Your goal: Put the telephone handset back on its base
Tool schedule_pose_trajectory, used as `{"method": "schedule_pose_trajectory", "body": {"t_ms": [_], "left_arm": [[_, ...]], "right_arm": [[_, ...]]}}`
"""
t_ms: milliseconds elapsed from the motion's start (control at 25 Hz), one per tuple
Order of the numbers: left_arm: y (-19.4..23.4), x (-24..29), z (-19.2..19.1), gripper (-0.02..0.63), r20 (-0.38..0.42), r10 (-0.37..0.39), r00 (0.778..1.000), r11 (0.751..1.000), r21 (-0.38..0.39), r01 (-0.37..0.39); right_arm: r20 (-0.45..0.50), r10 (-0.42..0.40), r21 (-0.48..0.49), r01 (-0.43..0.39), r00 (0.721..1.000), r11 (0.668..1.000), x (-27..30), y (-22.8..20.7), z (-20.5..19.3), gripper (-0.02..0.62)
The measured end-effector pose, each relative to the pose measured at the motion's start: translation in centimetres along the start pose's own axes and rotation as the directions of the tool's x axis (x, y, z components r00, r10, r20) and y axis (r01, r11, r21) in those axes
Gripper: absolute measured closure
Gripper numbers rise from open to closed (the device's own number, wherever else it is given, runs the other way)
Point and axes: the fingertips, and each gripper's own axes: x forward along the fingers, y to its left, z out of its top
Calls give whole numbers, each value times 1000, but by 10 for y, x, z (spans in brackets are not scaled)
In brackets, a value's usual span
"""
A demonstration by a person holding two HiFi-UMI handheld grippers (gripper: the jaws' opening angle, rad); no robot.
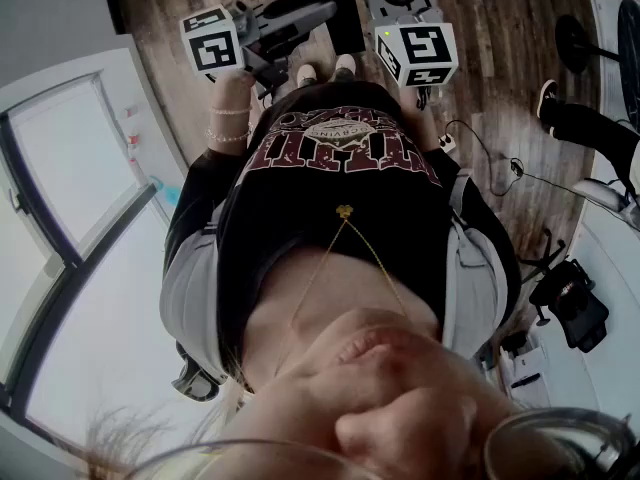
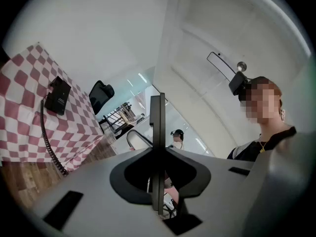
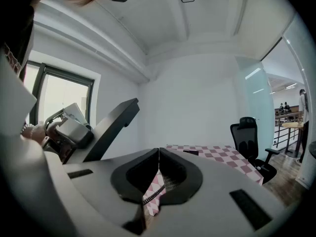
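A black telephone point(image 2: 58, 96) lies on a table with a pink-and-white checked cloth point(image 2: 19, 112), far off at the left of the left gripper view. Its coiled cord point(image 2: 47, 142) hangs over the table's edge. I cannot tell the handset from the base at this distance. In the right gripper view the same table point(image 3: 217, 156) shows beyond the jaws, with a dark shape point(image 3: 190, 152) on it. My left gripper point(image 2: 157, 100) and right gripper point(image 3: 159, 151) both have their jaws together with nothing between them. Both are held in the air in front of the person's chest, well away from the table.
The head view takes in the person's dark shirt point(image 1: 340, 168), wooden floor point(image 1: 500, 28) and both marker cubes point(image 1: 212, 40) point(image 1: 418, 53). A black office chair point(image 3: 249, 137) stands beside the table. A large window point(image 1: 70, 248) is at the left; another person point(image 2: 176, 137) stands far off.
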Motion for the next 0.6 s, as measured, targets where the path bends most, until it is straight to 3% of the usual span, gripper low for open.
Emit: {"method": "schedule_pose_trajectory", "body": {"t_ms": [360,600], "left_arm": [[3,18,0,528,6,25,1000,1000,0,-25],[3,2,1,528,28,46,999,999,4,-46]], "right_arm": [[26,17,41,-18,1000,999,-10,-20,3,574],[19,53,23,-53,998,998,-3,-3,5,574]]}}
